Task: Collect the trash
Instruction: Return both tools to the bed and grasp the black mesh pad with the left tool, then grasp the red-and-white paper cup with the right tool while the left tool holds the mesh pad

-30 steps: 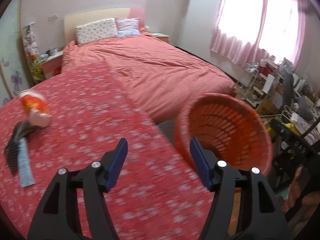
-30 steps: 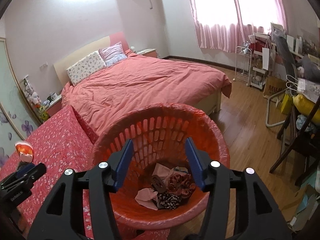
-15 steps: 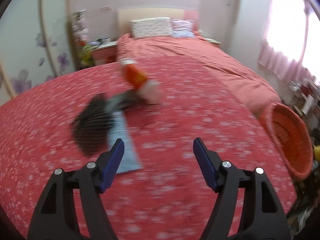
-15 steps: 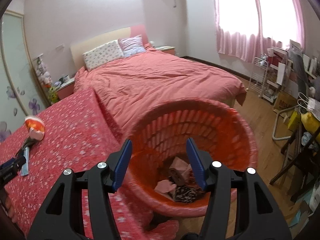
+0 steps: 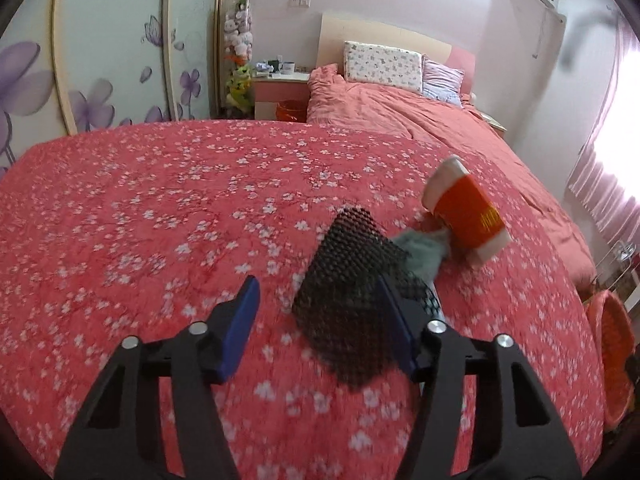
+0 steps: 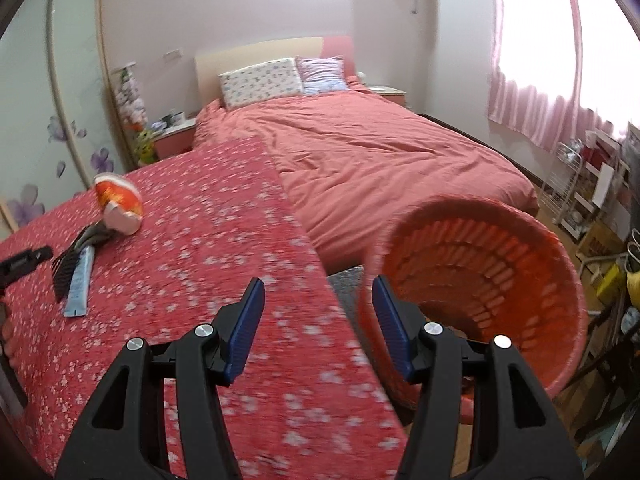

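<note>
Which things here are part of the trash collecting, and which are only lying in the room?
Part of the job:
- black mesh piece
- orange paper cup
- light blue wrapper
- orange basket
- left gripper, open near the mesh
- right gripper, open

Only lying about:
- pillows
- nightstand
- wire rack

Mesh piece on the counter just ahead of the left hand-held gripper, cup beyond it to the right, basket right of the right hand-held gripper, bed behind
</note>
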Demonstrator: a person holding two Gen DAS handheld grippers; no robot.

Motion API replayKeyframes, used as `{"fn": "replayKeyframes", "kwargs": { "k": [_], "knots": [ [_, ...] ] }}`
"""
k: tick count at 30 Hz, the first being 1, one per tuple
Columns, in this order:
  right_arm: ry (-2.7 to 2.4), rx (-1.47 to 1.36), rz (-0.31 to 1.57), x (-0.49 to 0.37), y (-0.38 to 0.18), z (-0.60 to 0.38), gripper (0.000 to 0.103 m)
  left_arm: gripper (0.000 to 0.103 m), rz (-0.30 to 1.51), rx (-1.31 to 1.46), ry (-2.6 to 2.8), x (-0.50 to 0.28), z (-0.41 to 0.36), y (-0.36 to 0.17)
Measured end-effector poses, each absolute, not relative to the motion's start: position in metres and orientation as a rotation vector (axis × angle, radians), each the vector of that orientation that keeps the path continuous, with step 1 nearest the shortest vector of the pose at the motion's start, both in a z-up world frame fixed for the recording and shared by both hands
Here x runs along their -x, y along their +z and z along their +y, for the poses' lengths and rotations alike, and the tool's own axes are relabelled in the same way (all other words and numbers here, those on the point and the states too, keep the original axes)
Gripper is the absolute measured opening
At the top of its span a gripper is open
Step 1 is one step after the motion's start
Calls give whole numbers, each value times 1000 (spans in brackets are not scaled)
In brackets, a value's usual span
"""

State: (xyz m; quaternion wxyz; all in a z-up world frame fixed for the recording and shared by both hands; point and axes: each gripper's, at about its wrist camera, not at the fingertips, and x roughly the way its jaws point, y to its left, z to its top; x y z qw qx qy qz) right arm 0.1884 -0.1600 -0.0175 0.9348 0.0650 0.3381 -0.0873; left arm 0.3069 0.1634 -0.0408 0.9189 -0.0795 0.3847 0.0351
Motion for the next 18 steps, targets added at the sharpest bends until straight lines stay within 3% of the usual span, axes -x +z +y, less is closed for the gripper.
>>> {"fn": "replayKeyframes", "kwargs": {
  "k": [9,11,12,18],
  "knots": [
    [-138,-72,714,-195,-22,-129,56,45,874,178,33,-336,164,-62],
    [-136,-66,719,-197,-23,-125,56,17,867,164,12,-334,160,-62],
    [-136,-66,721,-197,-23,-125,56,11,864,152,8,-335,160,-63],
    [-128,-61,722,-198,-23,-118,56,6,819,168,3,-321,170,-53]
  ]
}}
